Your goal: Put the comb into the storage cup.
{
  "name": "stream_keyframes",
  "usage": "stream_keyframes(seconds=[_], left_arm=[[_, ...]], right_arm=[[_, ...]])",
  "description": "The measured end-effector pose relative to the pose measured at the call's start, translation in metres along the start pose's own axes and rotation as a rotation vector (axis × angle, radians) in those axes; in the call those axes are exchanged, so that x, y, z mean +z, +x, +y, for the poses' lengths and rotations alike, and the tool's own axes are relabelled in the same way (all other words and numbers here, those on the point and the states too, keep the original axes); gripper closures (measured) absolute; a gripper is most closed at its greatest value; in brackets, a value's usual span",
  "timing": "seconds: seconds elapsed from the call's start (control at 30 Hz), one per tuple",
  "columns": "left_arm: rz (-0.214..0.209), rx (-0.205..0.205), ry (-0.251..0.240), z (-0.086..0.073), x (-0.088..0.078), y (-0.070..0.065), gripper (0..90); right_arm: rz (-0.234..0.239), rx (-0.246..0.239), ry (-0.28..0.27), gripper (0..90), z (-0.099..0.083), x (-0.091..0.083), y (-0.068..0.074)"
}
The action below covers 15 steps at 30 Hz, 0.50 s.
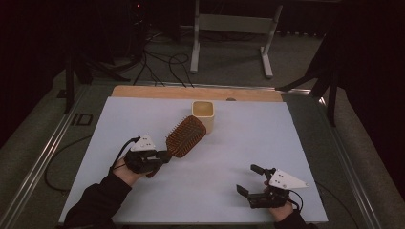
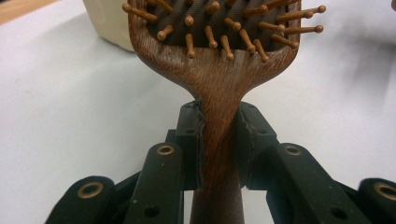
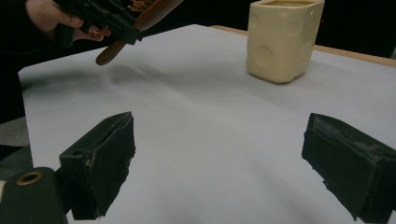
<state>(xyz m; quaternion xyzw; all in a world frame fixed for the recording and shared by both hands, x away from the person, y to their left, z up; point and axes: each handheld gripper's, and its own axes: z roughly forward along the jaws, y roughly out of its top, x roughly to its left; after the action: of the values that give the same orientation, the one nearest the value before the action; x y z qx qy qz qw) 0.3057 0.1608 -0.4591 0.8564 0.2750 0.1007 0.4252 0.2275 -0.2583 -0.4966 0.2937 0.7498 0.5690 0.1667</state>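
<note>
High view: left gripper [image 1: 161, 156], left of centre, pinches a wooden hairbrush [image 1: 186, 136] by its handle. Right gripper [image 1: 250, 180], lower right, stands spread wide over the white table [image 1: 248, 138].

The letters "ID" stood in big outline shapes on the grey floor [image 1: 62, 125], just left of the table [image 1: 286, 143].

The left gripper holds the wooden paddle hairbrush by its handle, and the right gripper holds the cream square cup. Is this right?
Not fully. In the right gripper view the right gripper is open and empty; the cream square cup stands apart on the white table. The left gripper does hold the wooden paddle hairbrush.
</note>
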Motion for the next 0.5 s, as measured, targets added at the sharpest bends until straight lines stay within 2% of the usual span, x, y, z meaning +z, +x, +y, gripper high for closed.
stream_keyframes(seconds=[0.23, 0.37, 0.5], left_arm=[[0.004, -0.003, -0.045, -0.002, 0.001, -0.011, 74.0], [0.033, 0.000, -0.067, -0.004, 0.001, -0.018, 74.0], [0.059, 0.027, -0.061, -0.006, 0.001, -0.026, 74.0]], right_arm=[[-0.001, 0.000, 0.001, 9.2, 0.000, 0.000, 0.000], [-0.002, -0.001, 0.002, 9.2, 0.000, 0.000, 0.000], [-0.003, -0.001, 0.001, 9.2, 0.000, 0.000, 0.000]])
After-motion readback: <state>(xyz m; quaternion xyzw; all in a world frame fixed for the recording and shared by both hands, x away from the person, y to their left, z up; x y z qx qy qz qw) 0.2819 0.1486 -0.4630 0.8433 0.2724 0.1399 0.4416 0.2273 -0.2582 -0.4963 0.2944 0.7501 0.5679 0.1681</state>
